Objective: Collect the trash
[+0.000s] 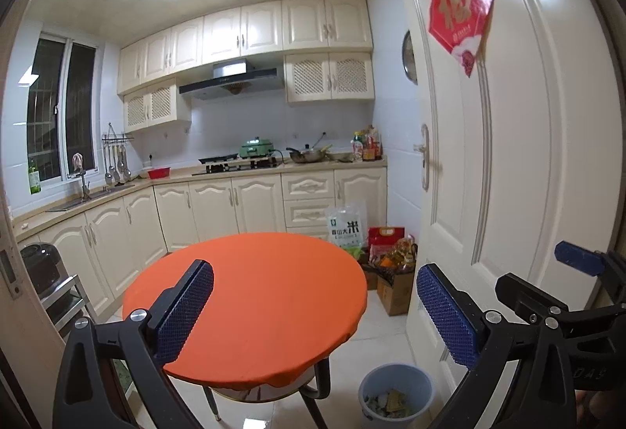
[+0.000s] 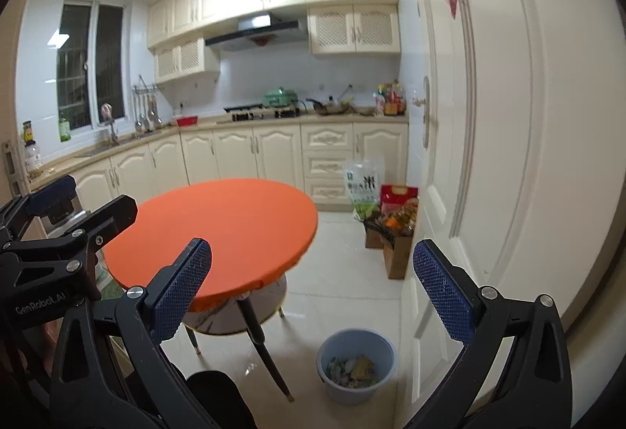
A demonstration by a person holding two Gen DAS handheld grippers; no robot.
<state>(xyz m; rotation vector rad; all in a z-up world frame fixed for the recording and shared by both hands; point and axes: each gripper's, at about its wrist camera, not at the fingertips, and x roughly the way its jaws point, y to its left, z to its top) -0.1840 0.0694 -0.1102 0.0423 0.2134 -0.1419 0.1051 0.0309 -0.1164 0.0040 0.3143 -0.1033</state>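
Left wrist view, room: a kitchen with cream cabinets (image 1: 219,210), seen from the doorway beside a white door (image 1: 508,139); nothing here is being handled.
Table: a round table (image 1: 250,296) with an orange cover stands in the middle of the floor; its top shows no trash in either view.
Floor: pale tiles (image 2: 352,272); I see no loose trash on them, though the part under the table is partly hidden.
Boxes: cardboard boxes (image 2: 395,253) with groceries stand by the door, near a rice bag (image 2: 362,186); I judge these are stores, not trash.
Bin: the blue bin (image 2: 355,364) stands on the floor between the table leg and the door, below the grippers; paper and wrappers (image 2: 352,368) already lie in its bottom.
Left gripper: the left gripper (image 1: 313,311) is spread wide and holds nothing; it hangs over the near edge of the table.
Right gripper: the right gripper (image 2: 313,288) is also spread wide and empty, well above the bin.
Step, as I judge: most trash seems collected, so the step is to search for what remains.
How to do it well: turn the cameras slowly down and around the table legs before reaching; keep both grippers spread until a piece lies between the pads; keep clear of the door edge and the table rim; drop each piece straight above the bin, low enough that light paper does not drift out.
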